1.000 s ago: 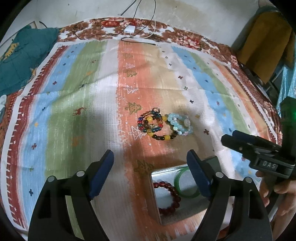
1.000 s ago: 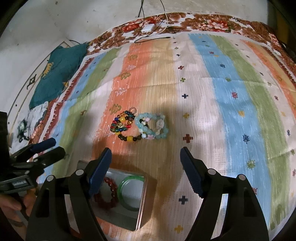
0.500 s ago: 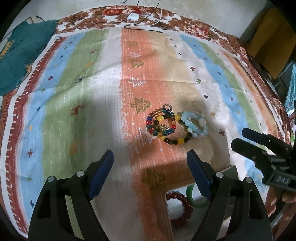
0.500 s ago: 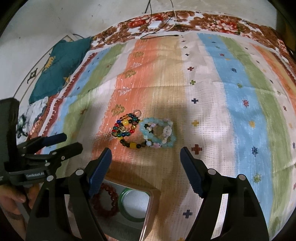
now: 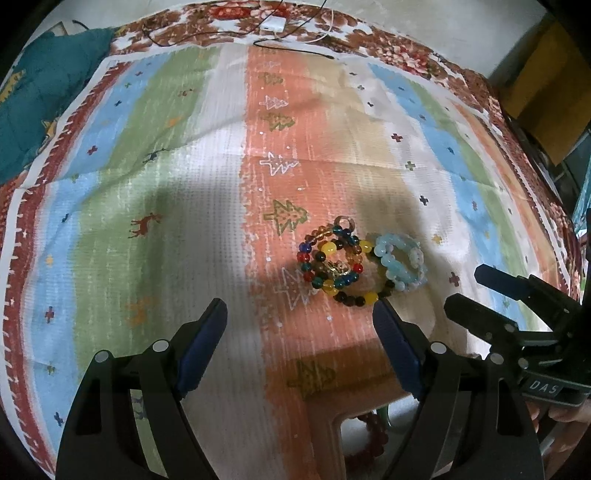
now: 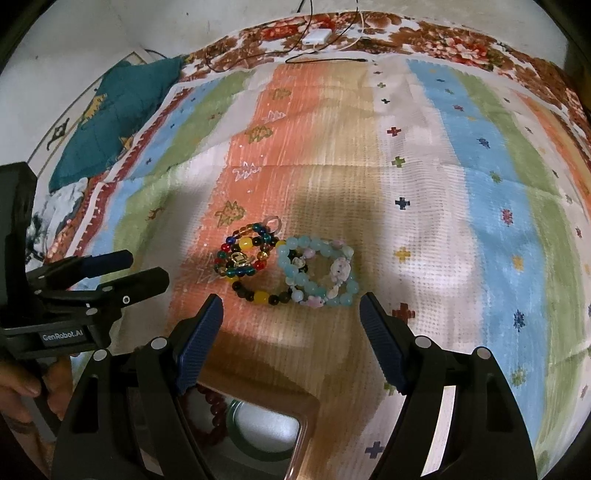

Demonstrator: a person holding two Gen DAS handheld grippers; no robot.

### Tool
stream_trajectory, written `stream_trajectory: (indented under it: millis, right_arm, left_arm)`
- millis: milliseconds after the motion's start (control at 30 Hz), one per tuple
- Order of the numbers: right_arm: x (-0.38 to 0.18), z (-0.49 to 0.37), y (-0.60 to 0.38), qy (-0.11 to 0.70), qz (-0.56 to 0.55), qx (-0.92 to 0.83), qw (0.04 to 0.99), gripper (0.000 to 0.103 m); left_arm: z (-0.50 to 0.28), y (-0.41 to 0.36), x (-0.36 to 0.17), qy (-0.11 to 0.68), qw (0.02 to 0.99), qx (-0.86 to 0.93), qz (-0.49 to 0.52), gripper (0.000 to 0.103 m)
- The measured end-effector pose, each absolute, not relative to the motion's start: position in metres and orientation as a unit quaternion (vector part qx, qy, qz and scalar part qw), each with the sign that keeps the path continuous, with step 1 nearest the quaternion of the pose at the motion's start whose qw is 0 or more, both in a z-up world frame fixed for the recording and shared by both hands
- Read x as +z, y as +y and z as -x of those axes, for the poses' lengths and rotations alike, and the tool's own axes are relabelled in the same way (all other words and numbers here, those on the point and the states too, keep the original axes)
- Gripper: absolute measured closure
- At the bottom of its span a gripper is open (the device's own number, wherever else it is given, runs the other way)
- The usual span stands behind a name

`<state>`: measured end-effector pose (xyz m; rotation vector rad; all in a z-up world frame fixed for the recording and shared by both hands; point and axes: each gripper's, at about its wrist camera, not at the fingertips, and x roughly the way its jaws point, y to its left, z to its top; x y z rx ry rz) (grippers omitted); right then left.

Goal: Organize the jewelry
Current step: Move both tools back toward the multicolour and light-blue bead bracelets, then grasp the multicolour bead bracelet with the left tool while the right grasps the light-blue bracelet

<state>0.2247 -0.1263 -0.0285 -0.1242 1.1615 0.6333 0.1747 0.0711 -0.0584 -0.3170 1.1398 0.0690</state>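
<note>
Since a second ago both our grippers have advanced over the striped cloth, and the bracelets now lie closer to our fingertips while the tin has slid toward the bottom edge of both views.

Left wrist view: our left gripper (image 5: 299,314) hangs with its fingers spread wide, holding nothing, above the striped cloth (image 5: 184,206). The multicolored bead bracelets (image 5: 334,264) lie in a tangle just ahead of its right fingertip, touching the pale blue bracelet (image 5: 400,260) beside them. Our right gripper (image 5: 491,295) enters from the right, near the blue beads, its fingers only slightly parted and empty. At the bottom edge the open tin (image 5: 332,417) shows a dark red bead bracelet (image 5: 369,435) inside, largely masked by our gripper's body. A teal blanket (image 5: 40,92) lies at far left, and a white charger with cables (image 5: 273,24) at the far end.

Right wrist view: our right gripper (image 6: 291,306) is wide open and empty, the bead bracelets (image 6: 245,262) and blue bracelet (image 6: 319,273) lying between and just beyond its fingertips. Our left gripper (image 6: 147,269) juts in from the left, well clear of the beads. Below, the tin (image 6: 303,424) holds the red bracelet (image 6: 210,406) and a green bangle (image 6: 255,443), side by side, partly hidden by our finger.
</note>
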Motion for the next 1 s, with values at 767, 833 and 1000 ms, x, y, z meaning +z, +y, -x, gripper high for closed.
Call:
stream_trajectory:
  millis: [767,833,1000]
  right_arm:
    - [-0.058,-0.246,-0.097,0.553,0.092,0.306,0.77,0.027]
    - [-0.061,-0.249,-0.095,0.555,0.092,0.305,0.768,0.027]
    - [-0.066,-0.254,-0.093,0.56,0.091,0.306,0.764,0.027]
  left_arm:
    - [-0.209,0.083,-0.092,0.57,0.806,0.036,0.155,0.025]
    - [-0.212,0.082,-0.095,0.575,0.803,0.032,0.152,0.029]
    - [-0.216,0.079,-0.099,0.582,0.8,0.029,0.144,0.032]
